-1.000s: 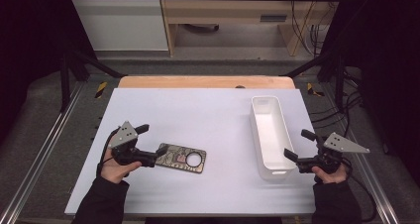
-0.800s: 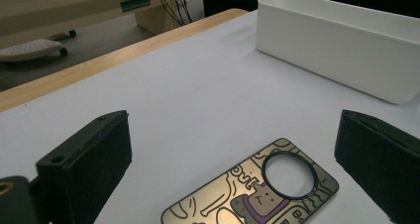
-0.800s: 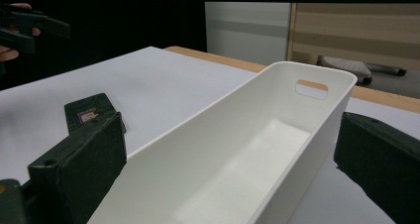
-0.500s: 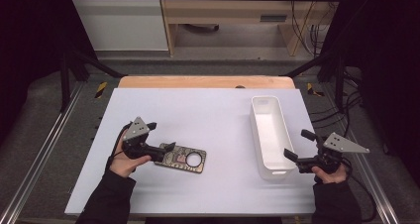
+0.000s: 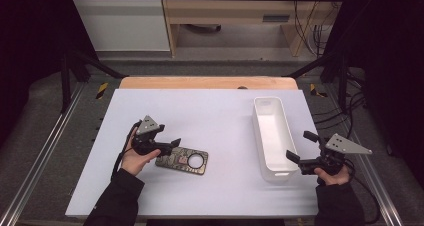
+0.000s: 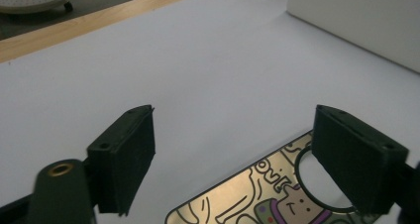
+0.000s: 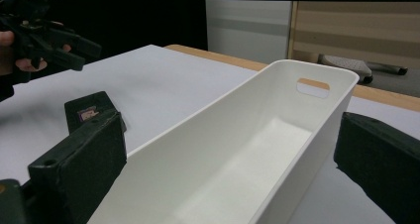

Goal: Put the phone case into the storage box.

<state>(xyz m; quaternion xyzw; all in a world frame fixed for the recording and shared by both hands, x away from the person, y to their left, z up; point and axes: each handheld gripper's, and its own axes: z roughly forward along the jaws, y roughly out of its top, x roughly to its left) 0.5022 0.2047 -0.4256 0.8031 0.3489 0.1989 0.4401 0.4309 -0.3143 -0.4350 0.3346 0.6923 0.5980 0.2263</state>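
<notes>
A flat rectangular plate with a cartoon print and a round hole lies on the white table left of centre. My left gripper sits over its left end. In the left gripper view, the plate lies low between the black jaws. The left gripper has just been closing its jaws, but the pads stand apart from the plate. My right gripper stands open just right of the near end of the long white bin. In the right gripper view the empty bin runs away between the jaws of my right gripper.
The white table top ends in a wooden strip at the far side. Metal rails run along both sides of the table. In the right gripper view the other hand's gripper hangs at the upper left.
My left hand has moved right and down onto the plate's left end, and its jaws stand narrower. The right hand and the bin have not moved.
</notes>
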